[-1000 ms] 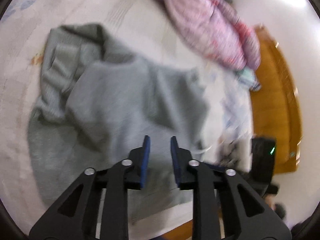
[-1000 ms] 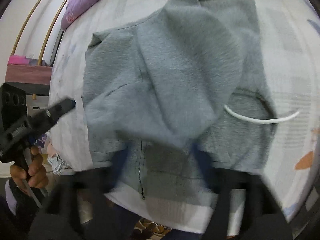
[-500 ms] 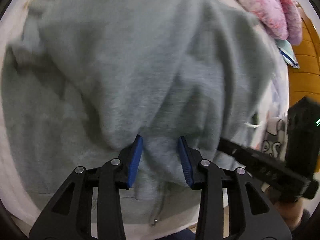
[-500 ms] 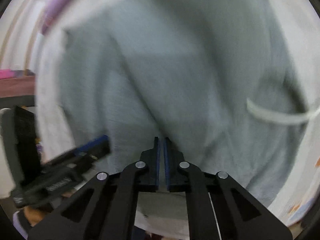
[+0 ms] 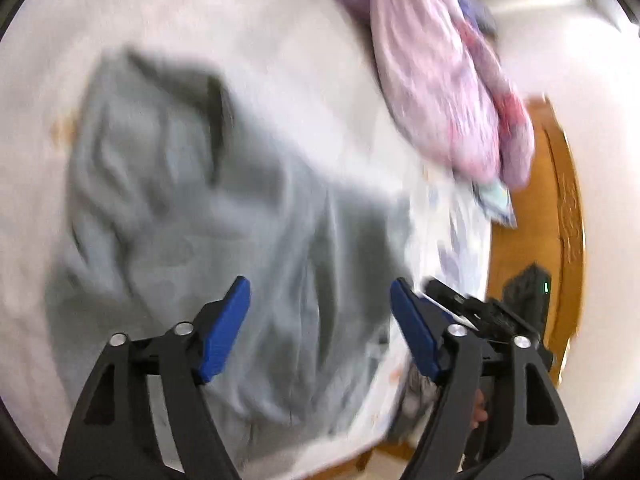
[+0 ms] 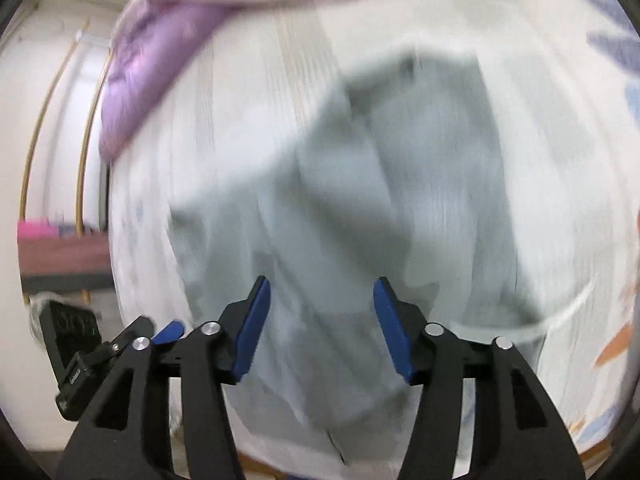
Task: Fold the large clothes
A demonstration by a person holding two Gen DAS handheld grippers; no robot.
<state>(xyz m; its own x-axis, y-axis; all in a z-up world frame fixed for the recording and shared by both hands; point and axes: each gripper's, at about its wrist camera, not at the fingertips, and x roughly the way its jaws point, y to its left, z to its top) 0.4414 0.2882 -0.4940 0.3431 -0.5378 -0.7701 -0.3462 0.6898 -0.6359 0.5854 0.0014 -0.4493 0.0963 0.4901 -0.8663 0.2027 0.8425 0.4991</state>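
A grey hooded sweatshirt [image 5: 208, 216] lies crumpled on the pale bed sheet [image 5: 248, 24], blurred by motion in both views. My left gripper [image 5: 320, 300] hangs above its near part, jaws opening wide, nothing between the blue pads. In the right wrist view the same sweatshirt [image 6: 400, 200] spreads below my right gripper [image 6: 322, 304], whose jaws are also opening and hold no cloth. A white drawstring [image 6: 560, 312] curves along the sweatshirt's right side. The right gripper [image 5: 452, 302] shows at the left wrist view's right edge, and the left gripper [image 6: 168, 330] at the right wrist view's lower left.
A pink and purple quilt [image 5: 448, 92] is bunched at the far side of the bed, also in the right wrist view [image 6: 160, 52]. A wooden bed frame [image 5: 560, 208] borders the mattress. A dark wooden bench [image 6: 60, 256] stands beside the bed.
Both grippers held a fold of the sweatshirt half a second ago, the right one fully shut. Both have let go, opened wide and pulled back, so more of the bed shows.
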